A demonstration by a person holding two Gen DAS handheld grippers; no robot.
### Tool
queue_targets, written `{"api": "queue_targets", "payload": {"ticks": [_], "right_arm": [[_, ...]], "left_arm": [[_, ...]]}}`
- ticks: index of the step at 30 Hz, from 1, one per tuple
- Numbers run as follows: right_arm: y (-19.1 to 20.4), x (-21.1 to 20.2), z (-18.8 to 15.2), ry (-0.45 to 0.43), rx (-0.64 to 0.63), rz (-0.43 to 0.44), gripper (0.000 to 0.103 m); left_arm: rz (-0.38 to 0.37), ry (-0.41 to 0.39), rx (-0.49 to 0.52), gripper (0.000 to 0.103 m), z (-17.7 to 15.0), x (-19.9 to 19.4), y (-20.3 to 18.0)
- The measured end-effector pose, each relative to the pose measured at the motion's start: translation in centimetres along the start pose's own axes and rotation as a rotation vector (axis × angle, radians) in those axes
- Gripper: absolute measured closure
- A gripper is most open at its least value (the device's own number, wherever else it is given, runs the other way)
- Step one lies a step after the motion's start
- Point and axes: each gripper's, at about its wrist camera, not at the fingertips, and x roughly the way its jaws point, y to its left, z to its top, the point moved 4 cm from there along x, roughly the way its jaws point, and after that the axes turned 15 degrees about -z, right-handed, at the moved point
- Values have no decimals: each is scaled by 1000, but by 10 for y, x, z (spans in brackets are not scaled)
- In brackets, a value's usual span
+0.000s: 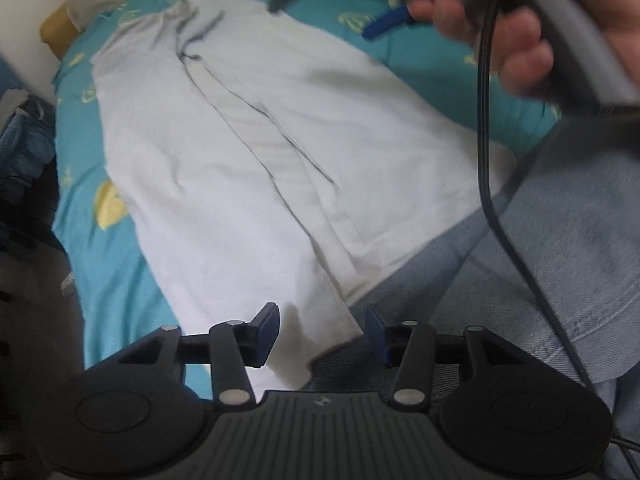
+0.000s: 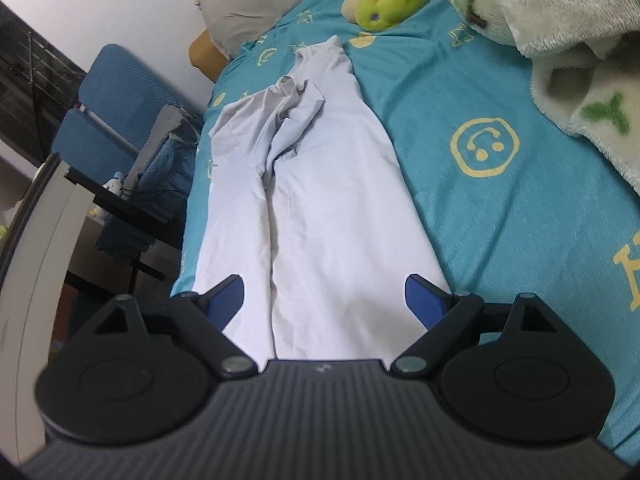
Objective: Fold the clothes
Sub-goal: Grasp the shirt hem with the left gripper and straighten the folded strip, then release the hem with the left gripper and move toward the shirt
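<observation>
The pale grey cotton garment (image 2: 320, 200) is laid on the turquoise patterned bedsheet (image 2: 500, 216), both sides already folded inward lengthwise. The crosswise fold is judged still undone. The left gripper (image 1: 320, 334) and right gripper (image 2: 324, 300) are seen open, nothing held.

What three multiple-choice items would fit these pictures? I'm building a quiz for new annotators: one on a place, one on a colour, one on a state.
1. Where does the green plush toy lie?
A. on the bedsheet beyond the garment
B. on the blue chair
C. on the floor

2. What colour is the garment?
A. red
B. white
C. black

3. How does the right tool stand?
A. shut on the garment
B. shut on the toy
C. open

A: it rests on the sheet past the garment's far end. B: pale white cloth. C: its pads stand wide apart.
</observation>
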Motion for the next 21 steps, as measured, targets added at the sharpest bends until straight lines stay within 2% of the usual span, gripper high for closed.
{"api": "queue_targets", "payload": {"ticks": [2,4,5,6,10,11,14,16,17,18,19,20,21], "right_arm": [[-1,-1,0,-1,-4,4,14],[-3,-2,1,1,-5,5,14],[-4,-2,1,3,-4,5,14],[-5,-2,1,4,-2,6,14],[-12,-6,1,-6,0,-3,14],[-15,-7,1,-7,-1,-8,14],[-21,-6,-2,14,-3,-19,14],[-22,-4,-7,43,-16,-21,14],[-23,-4,-10,52,-25,-30,14],[-25,-4,-14,57,-35,-45,14],[-27,-5,-16,58,-37,-63,14],[-30,-5,-18,57,-32,-82,14],[-34,-4,-19,61,-21,-98,14]], "left_arm": [[5,25,28,59,1,10,-5],[8,19,52,89,3,14,-9],[13,-15,58,97,5,7,-9],[20,-63,54,98,8,-1,-9],[-70,-224,-36,99,21,-36,-6],[-98,-215,-37,98,21,-33,-9],[-155,-158,-58,94,17,-15,-15],[-243,-90,-126,81,11,-2,-8],[-276,-82,-170,78,6,-1,-1],[-309,-74,-214,69,2,0,5],[-313,-107,-267,56,-1,-6,16],[-317,-141,-320,49,-4,-12,27],[-324,-191,-385,39,-7,-20,41]]}}
